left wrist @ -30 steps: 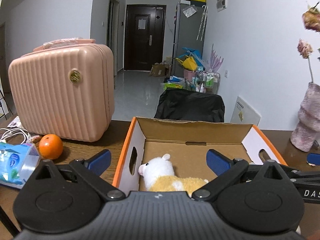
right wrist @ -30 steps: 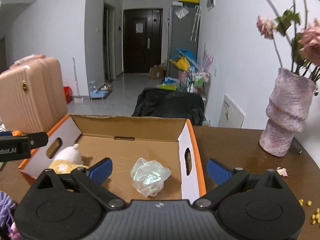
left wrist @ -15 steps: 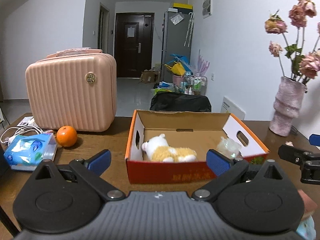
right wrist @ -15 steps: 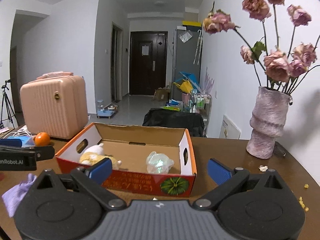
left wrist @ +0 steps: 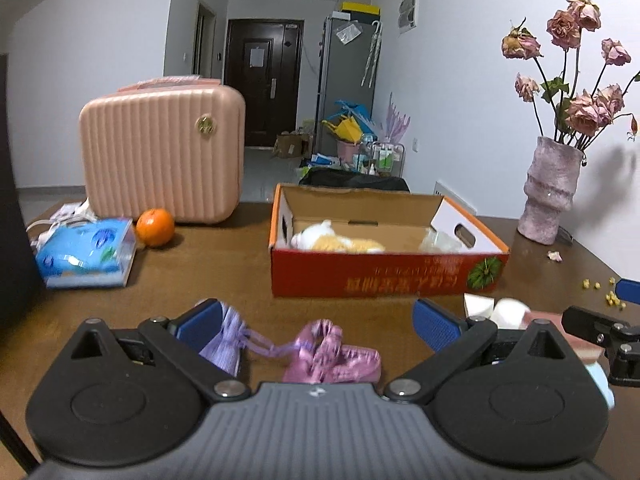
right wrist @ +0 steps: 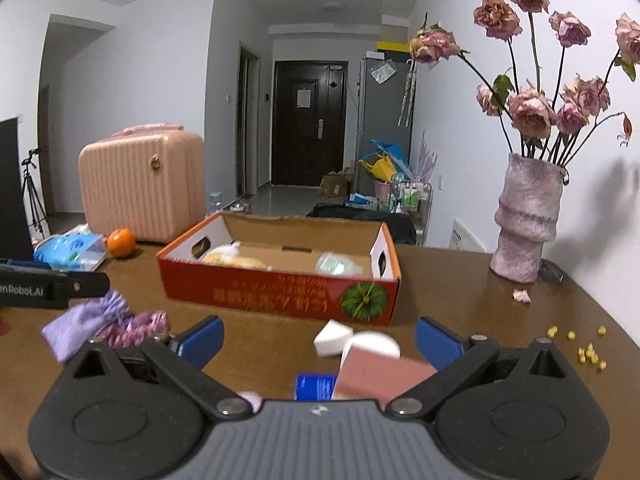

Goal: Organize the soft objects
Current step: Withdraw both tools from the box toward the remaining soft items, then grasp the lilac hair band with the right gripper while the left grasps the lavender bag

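A red cardboard box (left wrist: 384,276) stands open on the brown table, also in the right wrist view (right wrist: 280,292). In it lie a white-and-yellow plush toy (left wrist: 332,240) and a clear crumpled bag (left wrist: 440,242). My left gripper (left wrist: 316,322) is open and empty, over a lilac pouch (left wrist: 226,344) and a pink pouch (left wrist: 332,354) near the front edge. My right gripper (right wrist: 318,338) is open and empty, over white sponges (right wrist: 352,342), a pink block (right wrist: 380,376) and a blue item (right wrist: 314,386).
A pink suitcase (left wrist: 160,152), an orange (left wrist: 155,227) and a blue tissue pack (left wrist: 86,252) stand at the left. A vase of dried roses (right wrist: 524,220) stands at the right, with petals and yellow crumbs (right wrist: 588,350) near it.
Both grippers have pulled back and away from the box, from just over its inside to the near table. The pouches, sponges and pink block have come into view.
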A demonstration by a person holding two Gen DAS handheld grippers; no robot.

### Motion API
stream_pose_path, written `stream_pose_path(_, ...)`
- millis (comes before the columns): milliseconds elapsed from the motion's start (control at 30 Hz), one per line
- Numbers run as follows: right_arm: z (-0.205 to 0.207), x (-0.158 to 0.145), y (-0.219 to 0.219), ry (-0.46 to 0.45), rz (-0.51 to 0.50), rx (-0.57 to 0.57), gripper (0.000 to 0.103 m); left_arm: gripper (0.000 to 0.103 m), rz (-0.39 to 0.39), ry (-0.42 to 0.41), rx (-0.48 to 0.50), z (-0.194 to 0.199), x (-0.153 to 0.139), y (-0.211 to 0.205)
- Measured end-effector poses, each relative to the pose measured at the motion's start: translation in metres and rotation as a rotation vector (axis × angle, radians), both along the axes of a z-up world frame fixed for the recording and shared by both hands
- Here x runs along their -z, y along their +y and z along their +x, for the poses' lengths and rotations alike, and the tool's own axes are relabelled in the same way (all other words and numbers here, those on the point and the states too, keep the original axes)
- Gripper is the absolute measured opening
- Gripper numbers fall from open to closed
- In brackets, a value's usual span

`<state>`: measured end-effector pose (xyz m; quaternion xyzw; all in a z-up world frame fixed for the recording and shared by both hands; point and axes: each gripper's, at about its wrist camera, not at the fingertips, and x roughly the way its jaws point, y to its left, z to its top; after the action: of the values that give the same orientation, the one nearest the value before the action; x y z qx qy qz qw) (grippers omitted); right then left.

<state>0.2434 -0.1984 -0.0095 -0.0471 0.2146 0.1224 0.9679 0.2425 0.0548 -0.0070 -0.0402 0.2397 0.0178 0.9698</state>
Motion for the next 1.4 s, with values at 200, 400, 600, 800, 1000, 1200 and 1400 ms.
stream_pose_path(200,-0.024,0.017,0.003,0.020,-0.016,-0.015,0.102,0.103,-0.023,0.026,-0.016,-0.026,0.016,0.014)
stream_pose_path(400,-0.030,0.033,0.009,0.058,-0.031,-0.033,0.102,0.103,-0.029,0.040,-0.012,-0.047,0.032,0.025)
stream_pose_path(600,-0.022,0.045,0.022,0.082,-0.040,-0.058,0.102,0.103,-0.046,0.028,0.008,-0.054,0.039,0.033)
stream_pose_path(800,-0.009,0.065,0.030,0.123,-0.034,-0.066,0.102,0.103,-0.027,0.011,0.015,-0.055,0.041,0.031)
stream_pose_path(1000,-0.009,0.075,0.032,0.139,-0.029,-0.073,0.102,0.103,0.003,0.028,0.023,-0.054,0.045,0.025)
stream_pose_path(1200,-0.009,0.081,0.038,0.148,-0.056,-0.077,0.100,0.103,0.033,0.041,0.012,-0.051,0.049,0.022)
stream_pose_path(1400,-0.005,0.087,0.042,0.155,-0.082,-0.068,0.095,0.103,0.078,0.053,0.002,-0.050,0.053,0.016)
